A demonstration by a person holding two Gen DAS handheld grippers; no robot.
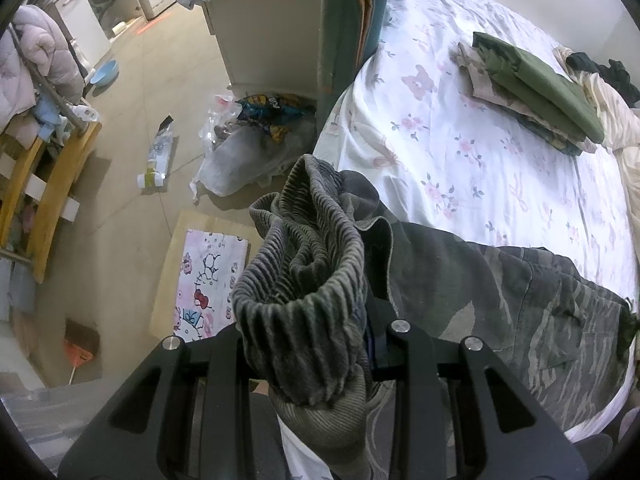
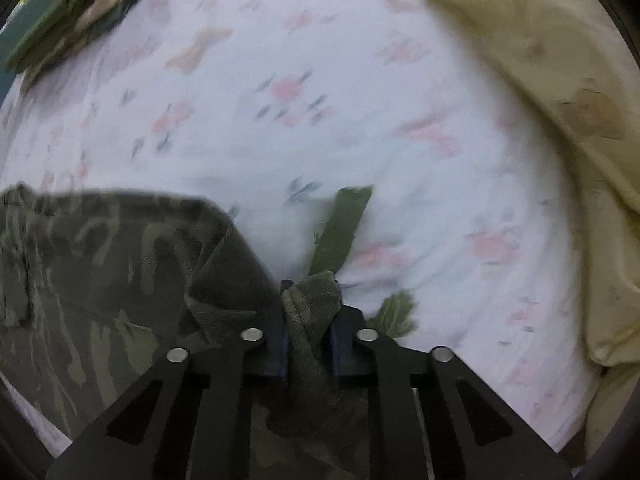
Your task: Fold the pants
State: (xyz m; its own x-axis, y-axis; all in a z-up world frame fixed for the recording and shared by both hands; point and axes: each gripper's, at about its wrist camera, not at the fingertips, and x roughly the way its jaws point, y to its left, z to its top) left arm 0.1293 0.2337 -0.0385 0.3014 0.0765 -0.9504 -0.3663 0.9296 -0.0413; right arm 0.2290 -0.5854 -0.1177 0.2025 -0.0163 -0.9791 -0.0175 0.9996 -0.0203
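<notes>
L gripper clamped on ribbed cuff of camo pants; R gripper pinching pants' waist corner over the bed.

My left view is coming through sharp and evenly lit, with soft daylight glaring off the bed sheet until its print is washing out. The floor is sitting dimmer, carrying soft shadows. My right view is smearing with motion blur across the sheet and pants. Both views are bending hard at the edges, fading into dark corners.
</notes>
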